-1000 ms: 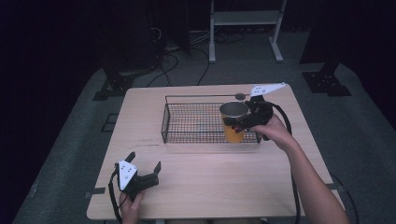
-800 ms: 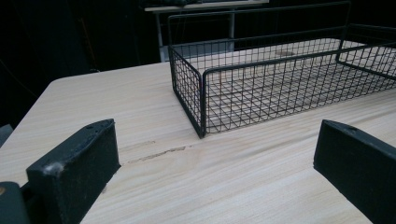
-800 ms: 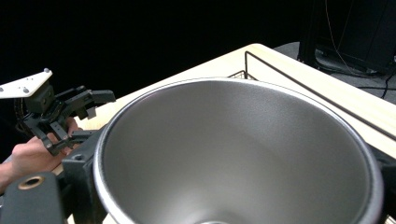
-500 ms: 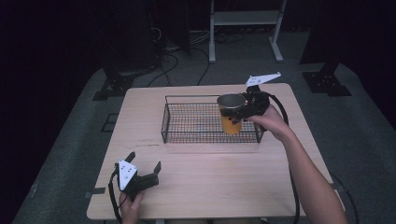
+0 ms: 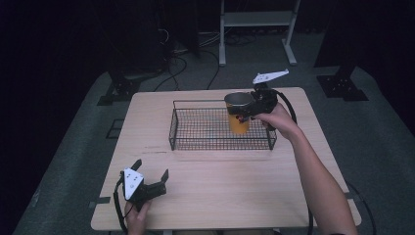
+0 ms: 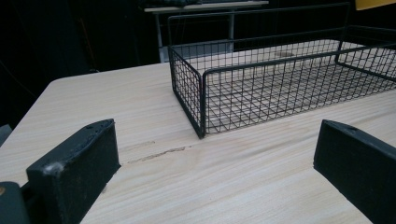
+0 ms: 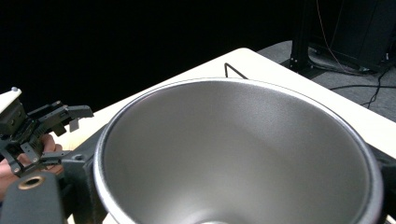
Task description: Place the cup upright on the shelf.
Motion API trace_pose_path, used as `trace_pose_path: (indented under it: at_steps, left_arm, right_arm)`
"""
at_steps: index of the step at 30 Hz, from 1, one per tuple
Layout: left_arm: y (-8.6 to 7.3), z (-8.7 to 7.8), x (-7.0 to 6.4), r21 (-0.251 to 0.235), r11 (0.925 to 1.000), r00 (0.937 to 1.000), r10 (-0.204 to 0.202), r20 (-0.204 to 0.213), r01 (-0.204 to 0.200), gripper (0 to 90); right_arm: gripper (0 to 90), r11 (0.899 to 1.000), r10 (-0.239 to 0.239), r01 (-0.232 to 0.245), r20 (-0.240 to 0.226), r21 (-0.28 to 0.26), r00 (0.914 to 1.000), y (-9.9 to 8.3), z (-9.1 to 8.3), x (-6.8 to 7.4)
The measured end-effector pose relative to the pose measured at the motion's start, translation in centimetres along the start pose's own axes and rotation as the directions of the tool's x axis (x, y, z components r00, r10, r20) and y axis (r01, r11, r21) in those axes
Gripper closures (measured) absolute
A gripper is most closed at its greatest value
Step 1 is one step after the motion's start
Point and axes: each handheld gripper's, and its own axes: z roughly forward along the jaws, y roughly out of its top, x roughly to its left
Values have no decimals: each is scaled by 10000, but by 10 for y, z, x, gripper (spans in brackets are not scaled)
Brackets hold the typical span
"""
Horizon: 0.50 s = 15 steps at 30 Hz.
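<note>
Clamped on an orange cup [image 5: 239, 116] with a silvery inside, right gripper [image 5: 250, 110], jaws pressed against the cup's rim on either side. Held upright and lifted over the right part of a black wire basket [image 5: 195, 128], cup's base level with the basket's top rail or just above it, clear of the mesh floor. Seen from the right gripper view: the cup's grey inner wall [image 7: 243, 154] wide across the frame, dark jaw parts hugging its rim left and right, bottom of the cup empty as far as visible.

Spread wide, left gripper [image 5: 149, 182], nothing between the jaws, resting low on the near left corner of the table [image 5: 220, 191], held by a hand [image 5: 135, 218] at the table's edge. Seen from the left gripper view: two black jaws far apart at the bottom corners, bare pale wood between them, a faint dark scratch [image 6: 156, 154] on the wood ahead, and the basket's near corner [image 6: 201, 100] beyond that, a sliver of orange at the top right edge.

Well apart, the two grippers, with open tabletop and the basket's front wall between them. Behind the table: dark floor, cables [image 5: 176, 49], a white metal stand [image 5: 254, 19] and black stand feet [image 5: 342, 85]. Basket otherwise empty, its wire sides standing between the cup and the near tabletop.
</note>
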Motion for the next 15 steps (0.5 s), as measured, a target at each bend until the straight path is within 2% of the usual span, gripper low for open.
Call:
trace_pose_path:
  at_steps: [4,11,15]
  left_arm:
    - [0,0,0,1,10000,10000,29,10,-29,0]
    - [0,0,0,-7,10000,10000,4,4,-4,0]
    - [0,0,0,-17,10000,10000,16,6,-16,0]
  right_arm:
    - [100,9997,13,-15,68,253,10000,1,4,-4]
    - [101,9997,-5,4,54,239,10000,8,10,-8]
    - [100,9985,-47,44,64,542,10000,12,16,-10]
